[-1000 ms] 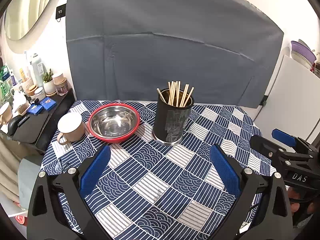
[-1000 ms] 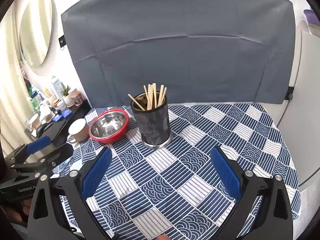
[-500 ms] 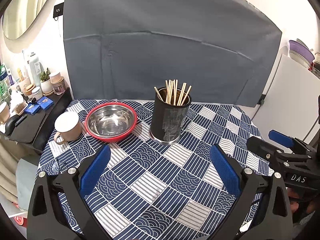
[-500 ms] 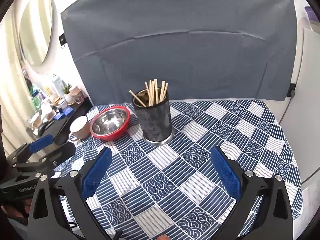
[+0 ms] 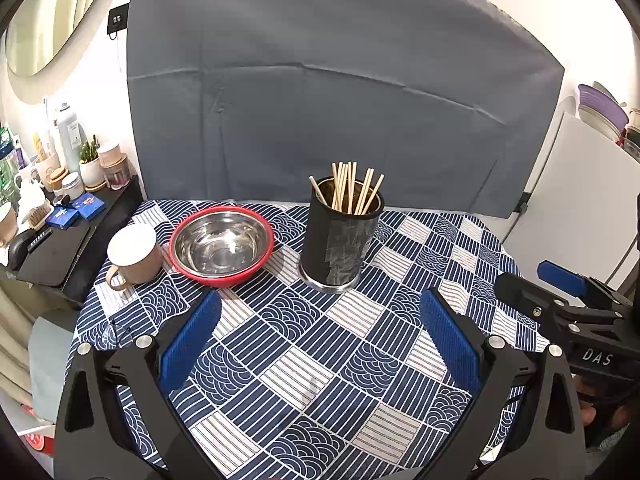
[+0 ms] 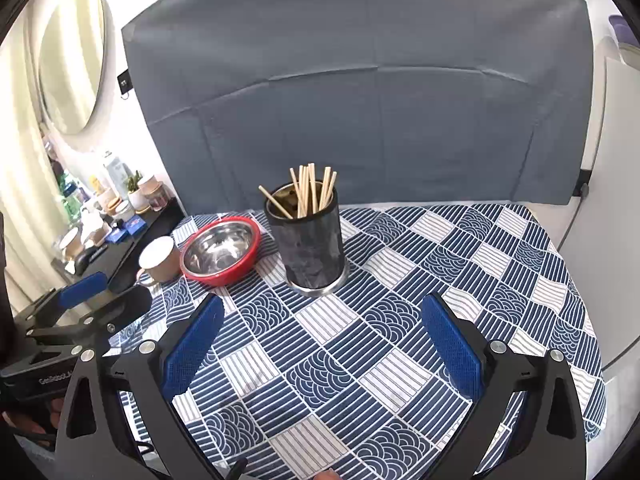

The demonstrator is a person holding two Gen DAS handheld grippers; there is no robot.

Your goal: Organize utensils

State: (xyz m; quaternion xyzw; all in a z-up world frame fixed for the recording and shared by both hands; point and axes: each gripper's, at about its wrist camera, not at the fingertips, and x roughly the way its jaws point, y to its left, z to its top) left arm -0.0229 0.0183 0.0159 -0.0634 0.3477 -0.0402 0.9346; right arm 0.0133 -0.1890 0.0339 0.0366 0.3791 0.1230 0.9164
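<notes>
A black cylindrical holder (image 5: 340, 240) stands upright on the patterned tablecloth and holds several wooden chopsticks (image 5: 352, 188). It also shows in the right wrist view (image 6: 312, 244) with the chopsticks (image 6: 310, 190). My left gripper (image 5: 320, 328) is open and empty, above the cloth in front of the holder. My right gripper (image 6: 320, 328) is open and empty, also short of the holder. The right gripper shows at the right edge of the left wrist view (image 5: 560, 304); the left gripper shows at the left edge of the right wrist view (image 6: 80, 312).
A red-rimmed steel bowl (image 5: 222, 244) and a beige mug (image 5: 134, 254) sit left of the holder on the blue-and-white tablecloth (image 5: 340, 360). A black side shelf (image 5: 60, 248) with jars and bottles stands to the left. A grey backdrop (image 5: 320, 100) hangs behind.
Both grippers have drawn back and risen slightly, so the holder and bowl look a little smaller and farther. Both stay open. Nothing on the table has moved.
</notes>
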